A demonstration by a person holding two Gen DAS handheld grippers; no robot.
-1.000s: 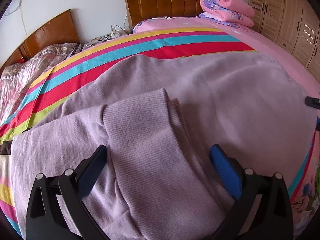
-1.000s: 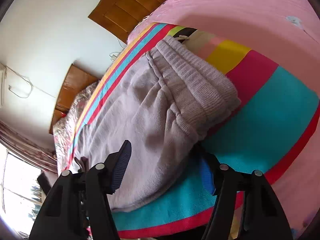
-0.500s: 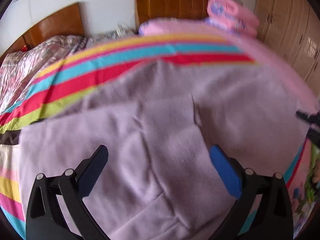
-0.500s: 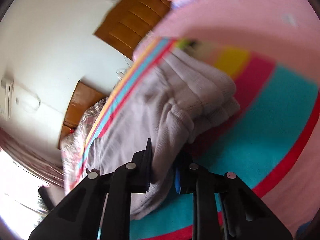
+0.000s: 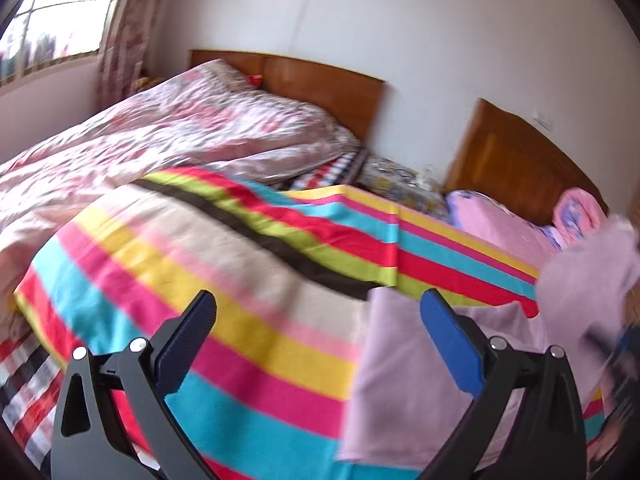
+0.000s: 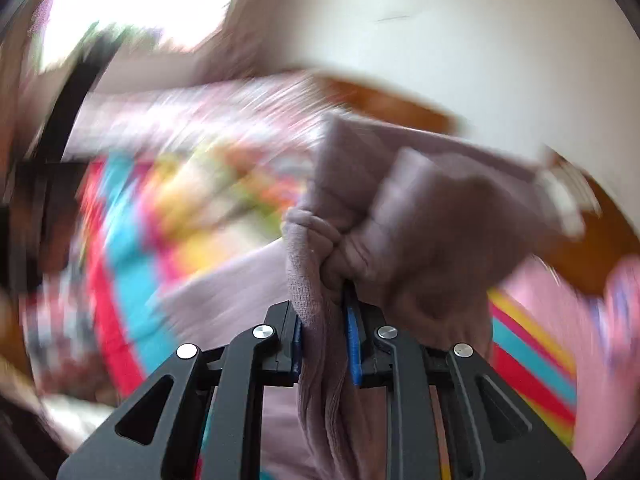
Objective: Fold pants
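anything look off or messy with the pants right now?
Yes. The right gripper is clamped on a bunched, twisted wad of the lilac pants, not a flat edge, so the cloth hangs crumpled. The left gripper is open over the striped blanket, holding nothing.

The right gripper [image 6: 322, 332] closed its pads on a bunched fold of the lilac pants [image 6: 400, 216] and raised it off the striped blanket [image 5: 224, 264]. The left gripper [image 5: 320, 344], jaws apart and empty, swung leftward off the pants to above the blanket.
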